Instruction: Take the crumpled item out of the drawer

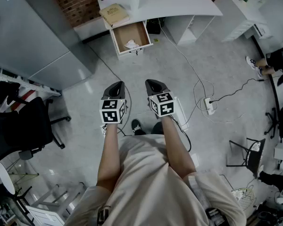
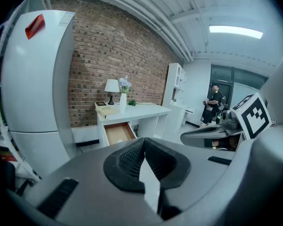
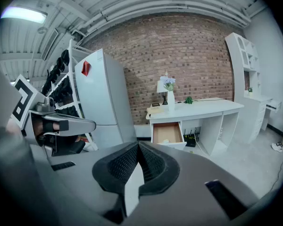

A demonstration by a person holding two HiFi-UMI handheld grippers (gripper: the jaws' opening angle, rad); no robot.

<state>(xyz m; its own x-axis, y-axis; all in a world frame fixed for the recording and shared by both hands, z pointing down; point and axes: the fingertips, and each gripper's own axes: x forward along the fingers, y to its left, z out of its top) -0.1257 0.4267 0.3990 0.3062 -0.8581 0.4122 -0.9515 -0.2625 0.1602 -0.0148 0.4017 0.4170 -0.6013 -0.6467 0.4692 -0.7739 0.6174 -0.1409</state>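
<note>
From where I stand, the grey floor (image 1: 217, 69) takes up most of the room, with a brick wall (image 3: 179, 55) at the far end. A tall pale fridge (image 1: 33, 36) stands against that wall. Just beside the fridge is a white desk (image 1: 179, 4). On its top are a lamp (image 3: 162, 86), a vase of flowers (image 3: 170, 100) and a thick tan book (image 1: 114, 13).

Under the end of the desk nearest the fridge, the drawer (image 1: 127, 32) is pulled out, and its brown bottom is open to view. The crumpled item (image 1: 131, 44), a small whitish wad, lies inside the drawer, close to its front panel. Nothing touches the wad.

The person stands well back from the desk with both arms stretched forward over the bare floor. The two grippers are side by side and point toward the drawer. The left gripper (image 1: 117, 84) has its black ribbed pads pressed together at the tips, with nothing between them. The right gripper (image 1: 153, 83) is the same: its tips meet and it carries nothing. Both are well apart from the drawer and from the wad.

A black office chair (image 1: 19, 126) sits off to the person's left. A white power strip (image 1: 209, 105) lies on the floor to the right, and its cable runs back toward the desk.
</note>
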